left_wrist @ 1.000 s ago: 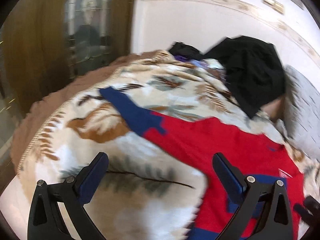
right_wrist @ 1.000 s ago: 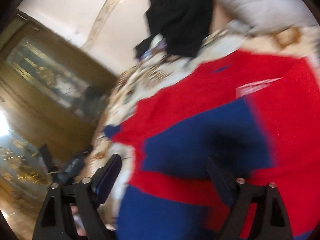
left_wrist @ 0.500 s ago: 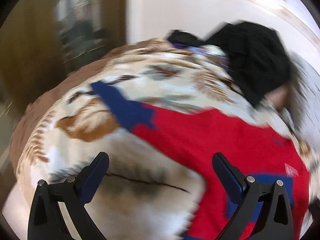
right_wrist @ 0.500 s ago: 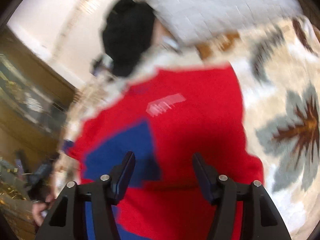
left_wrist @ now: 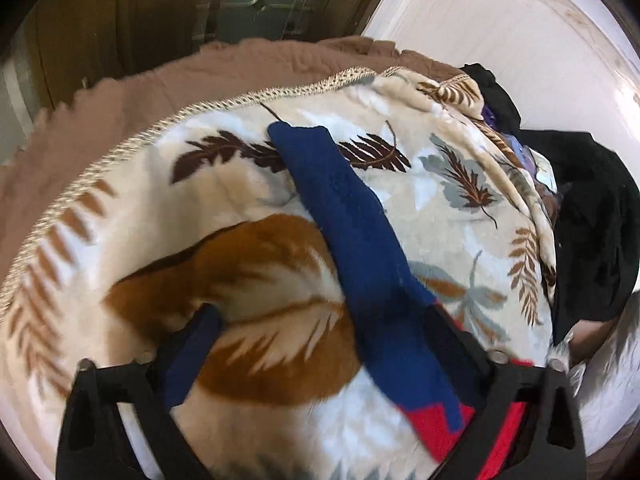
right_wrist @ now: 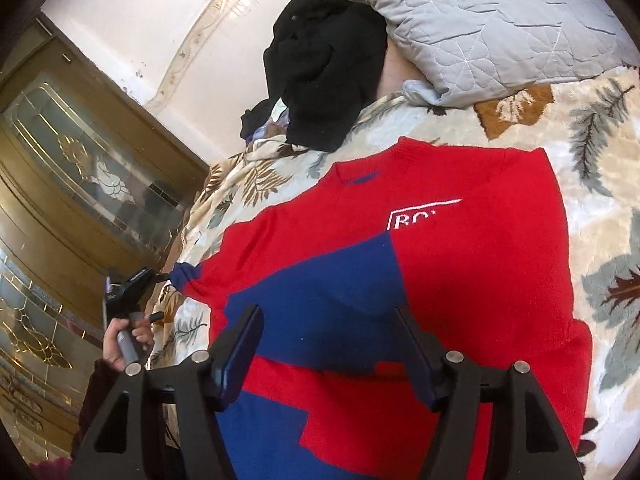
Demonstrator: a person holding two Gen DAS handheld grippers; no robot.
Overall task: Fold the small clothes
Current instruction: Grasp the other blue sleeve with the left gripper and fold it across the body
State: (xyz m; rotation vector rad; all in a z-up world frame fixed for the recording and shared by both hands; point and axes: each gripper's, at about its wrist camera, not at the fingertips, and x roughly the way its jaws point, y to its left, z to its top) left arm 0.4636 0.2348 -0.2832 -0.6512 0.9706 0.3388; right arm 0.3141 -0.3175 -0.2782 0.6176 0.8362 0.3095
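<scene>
**Sweater spread flat, sleeve not yet folded in**

Nearest the right gripper (right_wrist: 328, 344), whose fingers are spread wide and hold nothing, the red and blue sweater (right_wrist: 460, 280) is seen lying flat on the blanket (right_wrist: 600, 208). The left gripper (left_wrist: 320, 344) is likewise held wide and empty, over the root of the blue sleeve (left_wrist: 344, 208), which is stretched out across the blanket away from the body. The knit is judged soft, light and limp, likely to sag and bunch when lifted, though not slippery. A hold is best taken at the sleeve's cuff, or at a shoulder and hem edge. Farther off, black clothes (right_wrist: 324, 64) and a grey pillow (right_wrist: 480, 20) are piled against the wall.
</scene>
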